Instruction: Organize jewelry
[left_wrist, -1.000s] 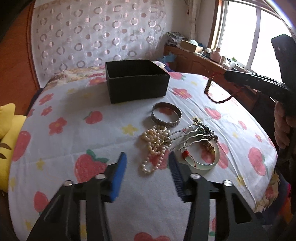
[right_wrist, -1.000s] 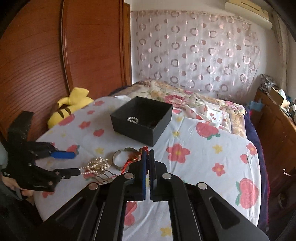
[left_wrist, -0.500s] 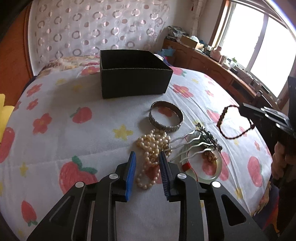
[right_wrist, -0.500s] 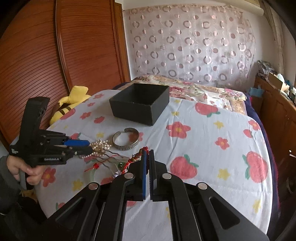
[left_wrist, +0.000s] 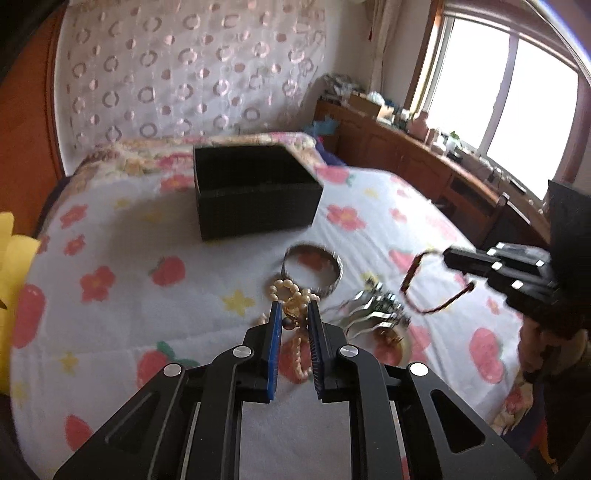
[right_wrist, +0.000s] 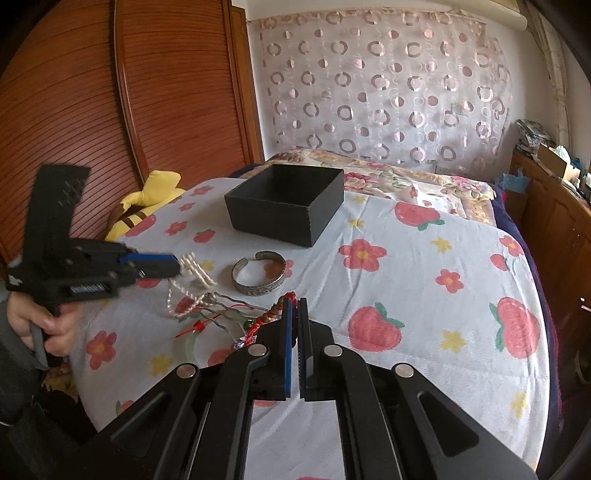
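Pearls (left_wrist: 295, 306) bunch between the left gripper's (left_wrist: 293, 308) blue ribbed pads, pinched; the right wrist view shows the strand trailing onto the flowered quilt (right_wrist: 424, 295). Right of them lie an engraved metal bangle (right_wrist: 259, 273) and hairpins (left_wrist: 373, 314). The right gripper (right_wrist: 294, 306), clamped, dangles a red cord bracelet (left_wrist: 428, 291). Behind stands an open black box (right_wrist: 286, 203).
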